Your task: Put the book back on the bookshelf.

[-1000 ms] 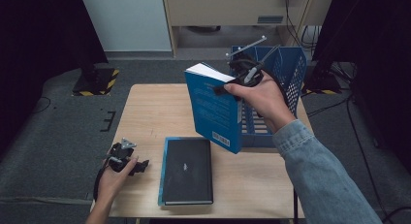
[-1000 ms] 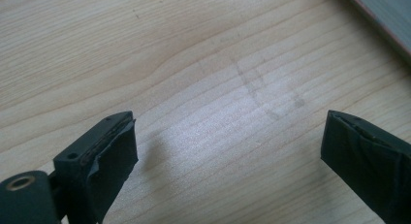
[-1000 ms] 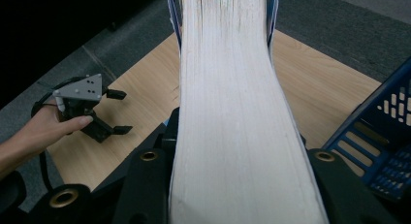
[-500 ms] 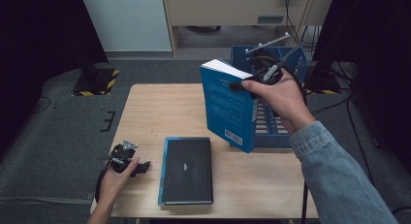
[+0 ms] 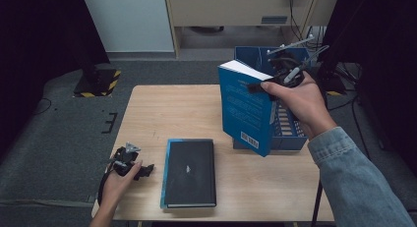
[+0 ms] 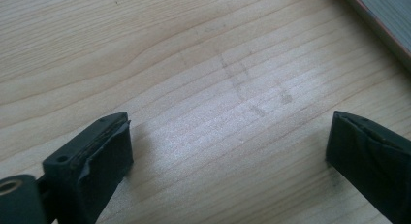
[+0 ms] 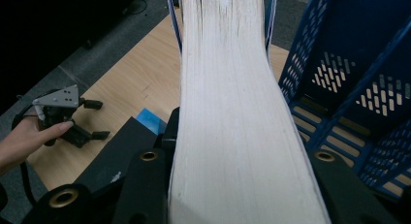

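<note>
1. Blue book (image 5: 246, 109) is up off the desk (image 5: 162, 109), upright, held near the desk's far right corner, just in front of the blue basket (image 5: 295, 133) that stands at the right edge.
2. Right tool (image 5: 268, 84) is clenched on the book's top edge; in the right gripper view the page block (image 7: 232, 112) runs between both jaws, pads pressing the covers.
3. Left tool (image 5: 129, 160) rests at the near left corner of the desk, jaws spread wide, nothing between them, bare wood (image 6: 218, 88) below.
4. Black book (image 5: 189, 172) lies flat near the desk's near edge, about mid-width, untouched, just right of the left tool.
5. Step in hand, my read: carry phase, book being brought to the basket for filing.
6. Next move likely calls for: lift the bottom edge clear of the basket's near wall, line the spine up with a slot, lower it in straight, then let go.
7. Watch-out: a one-edge grip could let the book swing or slip.
</note>
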Demonstrator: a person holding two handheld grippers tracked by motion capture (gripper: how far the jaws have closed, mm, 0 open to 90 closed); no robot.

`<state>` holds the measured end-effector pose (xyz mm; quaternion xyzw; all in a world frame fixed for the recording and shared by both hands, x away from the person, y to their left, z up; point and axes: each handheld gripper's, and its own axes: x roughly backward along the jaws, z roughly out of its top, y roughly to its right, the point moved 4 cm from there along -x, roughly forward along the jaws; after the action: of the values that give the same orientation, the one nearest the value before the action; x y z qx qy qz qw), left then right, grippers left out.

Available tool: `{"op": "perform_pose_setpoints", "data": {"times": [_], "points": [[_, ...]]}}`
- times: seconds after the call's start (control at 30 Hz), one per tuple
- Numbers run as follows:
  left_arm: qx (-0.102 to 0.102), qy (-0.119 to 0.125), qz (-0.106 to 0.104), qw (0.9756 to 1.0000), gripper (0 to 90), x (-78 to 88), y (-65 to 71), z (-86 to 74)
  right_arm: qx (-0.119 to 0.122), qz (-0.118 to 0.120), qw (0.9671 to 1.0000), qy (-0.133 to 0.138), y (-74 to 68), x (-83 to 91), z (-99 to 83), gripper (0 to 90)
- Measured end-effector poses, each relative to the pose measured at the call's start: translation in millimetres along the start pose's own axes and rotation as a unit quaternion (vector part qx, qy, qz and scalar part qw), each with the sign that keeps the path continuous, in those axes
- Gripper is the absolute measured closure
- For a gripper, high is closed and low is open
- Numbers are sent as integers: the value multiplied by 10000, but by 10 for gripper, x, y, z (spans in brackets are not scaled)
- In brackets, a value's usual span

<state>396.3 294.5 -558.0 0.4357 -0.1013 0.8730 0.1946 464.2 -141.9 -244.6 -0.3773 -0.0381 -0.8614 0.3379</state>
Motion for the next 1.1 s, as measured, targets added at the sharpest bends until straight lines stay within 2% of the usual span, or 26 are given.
{"op": "perform_pose_setpoints", "data": {"times": [0.4,0.6,0.7,0.93,1.1], "points": [[49,211,4,9998,0,-29,38,-8,-131,-165,9998,25,128,108,7,601],[44,250,8,9997,0,-34,44,-7,-315,-291,9991,54,223,123,10,601],[55,277,17,9996,0,-36,49,-8,-458,-395,9981,83,296,102,25,601],[27,320,-7,9995,0,-48,56,0,-603,-563,9965,110,377,87,37,601],[33,360,-5,9993,0,-49,57,-5,-743,-727,9941,310,446,57,49,601]]}}
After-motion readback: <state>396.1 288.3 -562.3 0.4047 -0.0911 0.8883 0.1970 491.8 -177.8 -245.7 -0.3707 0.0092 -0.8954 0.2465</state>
